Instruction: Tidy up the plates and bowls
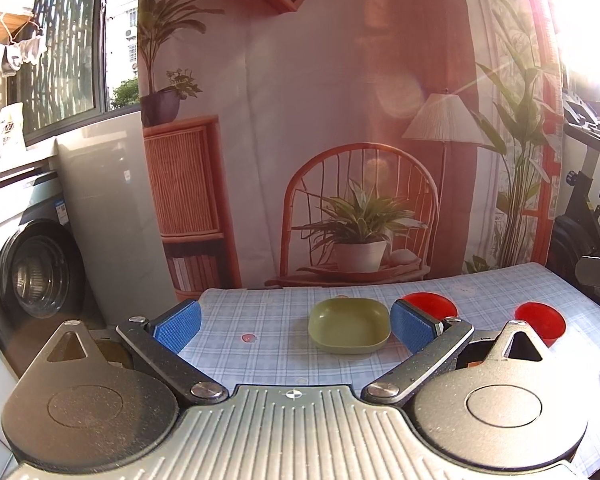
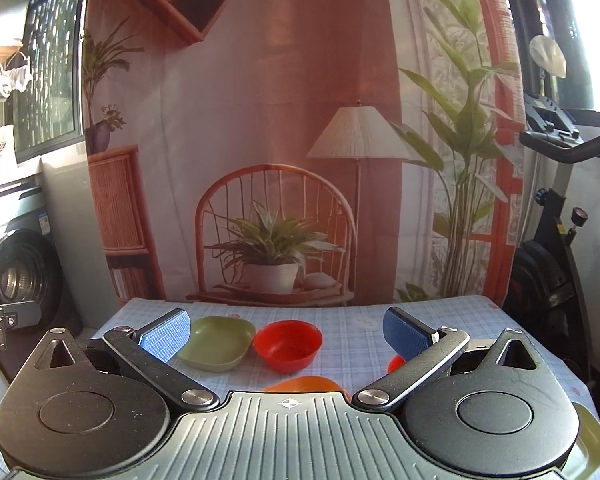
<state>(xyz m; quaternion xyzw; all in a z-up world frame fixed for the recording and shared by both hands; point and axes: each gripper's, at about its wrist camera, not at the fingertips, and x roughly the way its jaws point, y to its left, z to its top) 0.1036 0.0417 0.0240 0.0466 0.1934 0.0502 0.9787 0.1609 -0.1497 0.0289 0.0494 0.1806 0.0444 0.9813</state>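
Right tongs (image 2: 287,330) spread wide over the counter (image 2: 360,344), blue pads (image 2: 166,336) apart, nothing between them. Checked blue cloth across the counter. Green square bowl (image 2: 216,343) toward the far left corner, partly behind the left pad. Red round bowl (image 2: 288,345) just beside it on the right, rims nearly touching; contact unclear. Orange dish (image 2: 304,383) near the front edge, mostly hidden under the tongs' body. Small red piece (image 2: 395,362) peeking out beside the right finger, too hidden to identify. Yellow-green rim (image 2: 592,436) at the near right corner. Printed backdrop (image 2: 260,140) hanging behind the far edge. Washing machine (image 2: 16,276) off the left side, exercise bike (image 2: 556,240) off the right.
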